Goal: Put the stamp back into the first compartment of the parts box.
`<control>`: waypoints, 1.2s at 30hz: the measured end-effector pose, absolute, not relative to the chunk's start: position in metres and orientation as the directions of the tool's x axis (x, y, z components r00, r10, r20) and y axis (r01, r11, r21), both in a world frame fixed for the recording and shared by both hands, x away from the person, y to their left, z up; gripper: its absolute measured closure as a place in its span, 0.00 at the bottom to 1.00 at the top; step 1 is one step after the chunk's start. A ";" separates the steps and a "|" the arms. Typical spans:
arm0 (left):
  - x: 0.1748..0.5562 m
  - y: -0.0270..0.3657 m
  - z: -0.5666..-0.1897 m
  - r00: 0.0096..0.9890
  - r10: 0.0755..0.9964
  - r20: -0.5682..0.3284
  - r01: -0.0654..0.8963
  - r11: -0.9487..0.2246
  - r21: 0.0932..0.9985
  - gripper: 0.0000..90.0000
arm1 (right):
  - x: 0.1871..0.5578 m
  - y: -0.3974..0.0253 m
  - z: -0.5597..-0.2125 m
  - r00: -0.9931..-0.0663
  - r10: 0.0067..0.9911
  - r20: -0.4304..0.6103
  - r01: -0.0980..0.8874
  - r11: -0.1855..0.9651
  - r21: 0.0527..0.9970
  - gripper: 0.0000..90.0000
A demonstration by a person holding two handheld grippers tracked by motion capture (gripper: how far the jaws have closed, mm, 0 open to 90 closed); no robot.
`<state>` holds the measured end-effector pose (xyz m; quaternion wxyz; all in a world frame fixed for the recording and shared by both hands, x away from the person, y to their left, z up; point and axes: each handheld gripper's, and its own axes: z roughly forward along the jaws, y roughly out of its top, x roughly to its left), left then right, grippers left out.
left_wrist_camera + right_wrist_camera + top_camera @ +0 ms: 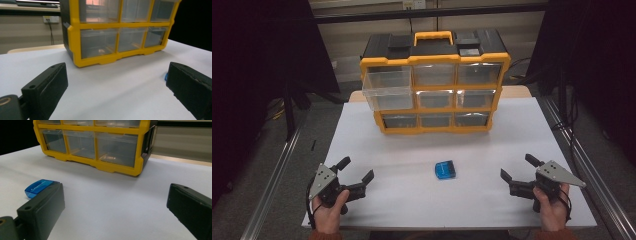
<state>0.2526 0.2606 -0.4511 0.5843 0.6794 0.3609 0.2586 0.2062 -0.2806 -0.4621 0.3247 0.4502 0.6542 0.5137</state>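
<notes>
High view, both hand-held grippers, left (358,169) & right (518,166), jaws apart nr table's front edge, blue case (445,169) btwn, apart.

The yellow-and-black plastic drawer cabinet (435,82) stands at the far middle of the white table (412,200). Its clear top-left drawer (388,88) juts out toward the near side. In front of the cabinet, well apart, lies the small blue translucent plastic case (445,169). The left gripper (358,174) sits before the cabinet to its left, the right gripper (518,168) to its right.

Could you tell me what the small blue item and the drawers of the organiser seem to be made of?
The small blue item looks like translucent glossy plastic, since light passes through its edges. The drawers look like clear hard plastic: you can see through them into the yellow frame.
</notes>
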 end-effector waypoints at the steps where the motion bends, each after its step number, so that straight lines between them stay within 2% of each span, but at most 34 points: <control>1: 0.253 0.259 -0.451 0.615 0.785 -0.068 0.186 -0.060 0.981 0.04 | 0.206 -0.281 -0.462 -0.388 0.921 0.033 0.254 0.072 0.964 0.02; 14: 0.255 0.248 -0.452 0.683 0.727 -0.075 0.236 -0.122 0.964 0.04 | 0.208 -0.276 -0.465 -0.427 0.904 0.030 0.270 0.096 0.958 0.01; 15: 0.256 0.248 -0.452 0.696 0.707 -0.125 0.254 -0.079 0.964 0.04 | 0.207 -0.275 -0.465 -0.430 0.902 0.028 0.267 0.098 0.959 0.01; 16: 0.257 0.249 -0.451 0.709 0.693 -0.130 0.252 -0.077 0.965 0.03 | 0.206 -0.274 -0.464 -0.426 0.904 0.035 0.267 0.089 0.960 0.01; 18: 0.258 0.248 -0.450 0.685 0.724 -0.084 0.228 -0.103 0.968 0.03 | 0.206 -0.274 -0.464 -0.432 0.901 0.034 0.265 0.091 0.960 0.01; 23: 0.263 0.246 -0.447 0.687 0.719 -0.101 0.236 -0.090 0.967 0.03 | 0.208 -0.275 -0.465 -0.438 0.898 0.049 0.277 0.083 0.957 0.01; 33: 0.277 0.215 -0.439 0.732 0.670 -0.127 0.261 -0.103 0.960 0.04 | 0.208 -0.278 -0.468 -0.453 0.887 0.090 0.293 0.052 0.955 0.01; 36: 0.284 0.204 -0.438 0.773 0.620 -0.138 0.269 -0.124 0.955 0.04 | 0.208 -0.280 -0.469 -0.444 0.887 0.126 0.301 0.016 0.953 0.01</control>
